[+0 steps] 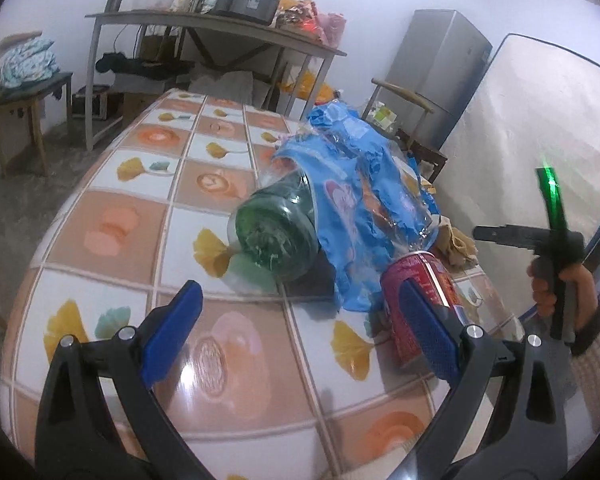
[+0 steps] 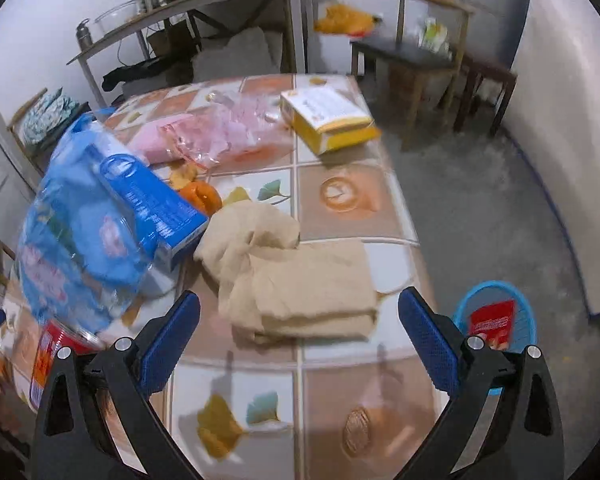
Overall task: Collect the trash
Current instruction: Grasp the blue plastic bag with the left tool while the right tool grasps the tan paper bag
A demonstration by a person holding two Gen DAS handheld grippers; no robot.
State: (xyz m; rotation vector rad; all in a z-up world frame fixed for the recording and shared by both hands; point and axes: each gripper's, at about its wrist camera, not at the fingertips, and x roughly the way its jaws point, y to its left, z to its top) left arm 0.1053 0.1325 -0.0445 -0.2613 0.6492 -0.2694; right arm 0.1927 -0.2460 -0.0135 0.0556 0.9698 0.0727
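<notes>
On the tiled table [image 1: 112, 248], at about four o'clock in the left wrist view, a red can [image 1: 420, 284] stands just behind the right pad of the left claw [image 1: 300, 332], whose pads are spread wide with nothing between them. Being thin metal and probably empty, the can should be light and easy to dent, with a smooth wall that may slip; a gentle grip across the middle of its side looks safest. At its eleven o'clock a green bottle [image 1: 276, 236] lies on its side, its neck end tucked into a crumpled blue wrapper [image 1: 352, 200]. I judge the bottle to be light, springy plastic that would roll, so it wants holding across the body. The wrapper is limp, crinkly film; any bunched fold would do.

From the right wrist view, the right claw [image 2: 300, 336] is likewise spread and empty, hovering over a folded beige cloth [image 2: 300, 280], soft and floppy. At one o'clock sits a yellow box [image 2: 328, 120], stiff card, with a pink bag [image 2: 220, 136] at eleven. Down on the floor at four o'clock is a blue basket [image 2: 520, 308] holding a red packet [image 2: 494, 320], the likely place for rubbish.
</notes>
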